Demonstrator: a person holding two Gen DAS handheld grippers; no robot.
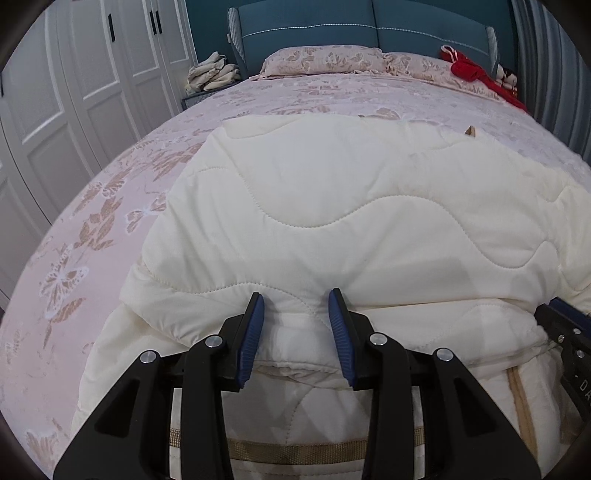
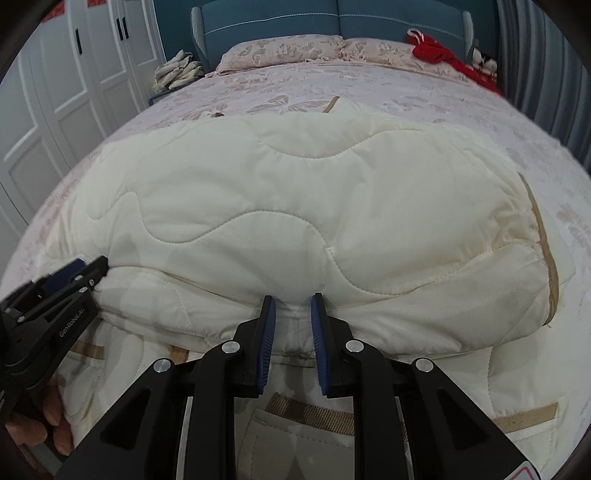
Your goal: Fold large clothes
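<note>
A large cream quilted garment [image 1: 332, 192] with tan trim lies folded over on the pink bed; in the right wrist view the garment [image 2: 295, 192] fills the middle. My left gripper [image 1: 296, 301] is shut on the thick near fold of the upper layer, with cloth bunched between its blue pads. My right gripper [image 2: 292, 301] pinches the same fold further right, its pads closer together. Each gripper shows in the other's view: the left gripper [image 2: 85, 269] at the left edge, the right gripper [image 1: 565, 314] at the right edge. The lower layers are partly hidden beneath the fingers.
The bed cover [image 1: 92, 229] is pink with a leaf and butterfly pattern. Two pillows [image 1: 325, 61] and a red cloth [image 1: 469, 68] lie by the blue headboard [image 1: 369, 26]. White wardrobe doors [image 1: 74, 74] stand left, near a beige cloth pile [image 1: 212, 72]. A hand [image 2: 48, 417] shows lower left.
</note>
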